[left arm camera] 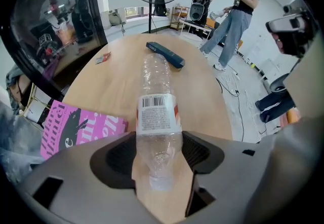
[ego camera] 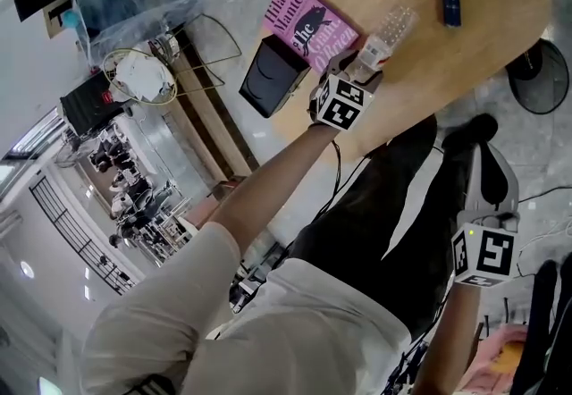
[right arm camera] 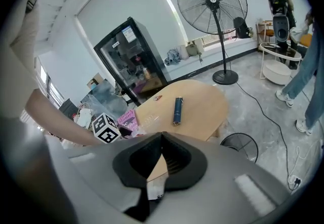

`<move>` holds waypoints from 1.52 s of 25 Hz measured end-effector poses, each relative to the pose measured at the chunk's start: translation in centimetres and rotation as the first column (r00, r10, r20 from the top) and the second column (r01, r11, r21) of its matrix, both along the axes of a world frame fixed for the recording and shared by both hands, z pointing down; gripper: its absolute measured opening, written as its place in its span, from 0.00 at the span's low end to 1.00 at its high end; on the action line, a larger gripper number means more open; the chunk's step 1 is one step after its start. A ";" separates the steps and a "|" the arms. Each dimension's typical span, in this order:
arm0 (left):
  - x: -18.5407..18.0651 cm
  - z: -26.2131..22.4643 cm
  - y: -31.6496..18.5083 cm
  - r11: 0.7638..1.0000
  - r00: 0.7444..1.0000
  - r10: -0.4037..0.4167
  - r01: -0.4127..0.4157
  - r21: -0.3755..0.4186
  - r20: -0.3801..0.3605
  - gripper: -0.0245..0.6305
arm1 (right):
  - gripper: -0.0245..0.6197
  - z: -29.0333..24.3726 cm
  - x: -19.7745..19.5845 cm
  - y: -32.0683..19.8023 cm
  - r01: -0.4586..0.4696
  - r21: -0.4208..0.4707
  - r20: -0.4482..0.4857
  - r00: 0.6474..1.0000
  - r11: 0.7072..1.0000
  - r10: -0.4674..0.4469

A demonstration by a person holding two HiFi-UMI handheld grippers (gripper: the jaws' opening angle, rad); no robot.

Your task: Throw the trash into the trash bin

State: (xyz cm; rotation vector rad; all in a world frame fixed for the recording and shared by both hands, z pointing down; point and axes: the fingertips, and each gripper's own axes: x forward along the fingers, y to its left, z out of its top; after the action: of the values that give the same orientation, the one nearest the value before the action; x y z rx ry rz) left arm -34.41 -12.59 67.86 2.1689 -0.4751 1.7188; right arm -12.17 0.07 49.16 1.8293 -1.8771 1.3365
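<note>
**Trash item: one clear plastic bottle (left arm camera: 158,111), lying on its side on the wooden table (left arm camera: 202,96), clamped by the left gripper (left arm camera: 159,142).**
The jaws pressed on both sides of the bottle's near end, seemingly the hold for lifting it off to a bin (none could be made out). The right gripper (right arm camera: 161,139) hung closed and empty off the table's near side, apparently spare. Table count: one bottle; one pink book (left arm camera: 76,129) on its left; one dark blue case (left arm camera: 165,54) beyond it; one small red packet (left arm camera: 103,57) at far left.
</note>
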 end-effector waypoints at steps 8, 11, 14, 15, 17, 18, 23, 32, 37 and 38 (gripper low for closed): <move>2.4 -1.1 2.9 0.999 0.999 0.033 -0.034 -0.014 -0.017 0.47 | 0.05 1.2 1.7 2.8 -0.023 0.003 0.004 1.000 1.000 0.023; 3.9 -1.7 4.2 0.998 0.997 0.062 -0.063 -0.018 -0.038 0.47 | 0.05 1.6 2.5 4.1 -0.031 0.005 0.002 1.000 1.000 0.031; 5.5 -2.5 5.5 0.996 0.995 0.084 -0.085 -0.026 -0.050 0.47 | 0.05 1.9 3.7 5.5 -0.047 0.007 -0.006 0.999 0.999 0.047; 6.2 -2.8 6.0 0.995 0.994 0.091 -0.093 -0.030 -0.054 0.47 | 0.05 1.9 4.2 6.0 -0.055 0.007 -0.009 0.998 0.998 0.055; 7.6 -3.3 6.8 0.993 0.992 0.110 -0.112 -0.032 -0.063 0.47 | 0.05 2.1 5.1 6.8 -0.074 0.007 -0.013 0.997 0.997 0.074; 8.4 -3.5 7.2 0.992 0.991 0.119 -0.122 -0.032 -0.066 0.47 | 0.05 2.2 5.7 7.3 -0.087 0.007 -0.014 0.996 0.996 0.087; 12.2 -3.9 10.1 0.986 0.984 0.156 -0.161 -0.053 -0.089 0.47 | 0.05 2.7 8.0 9.4 -0.147 0.006 -0.016 0.989 0.989 0.147; 17.8 -3.2 14.3 0.963 0.963 0.249 -0.257 -0.076 -0.108 0.47 | 0.05 5.0 11.4 14.0 -0.197 -0.028 -0.034 0.980 0.980 0.196; 20.5 -2.4 15.8 0.952 0.953 0.285 -0.294 -0.089 -0.100 0.47 | 0.05 6.4 13.5 16.4 -0.250 -0.047 -0.032 0.968 0.967 0.248; 21.0 -2.2 16.1 0.950 0.952 0.291 -0.300 -0.091 -0.100 0.47 | 0.05 6.8 13.8 16.8 -0.255 -0.051 -0.032 0.967 0.966 0.253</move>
State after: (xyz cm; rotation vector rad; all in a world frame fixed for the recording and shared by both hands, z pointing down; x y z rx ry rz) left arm -13.38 3.50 65.69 2.3174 -0.0340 1.7423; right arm 1.58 16.84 55.94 2.1046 -1.6189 1.4191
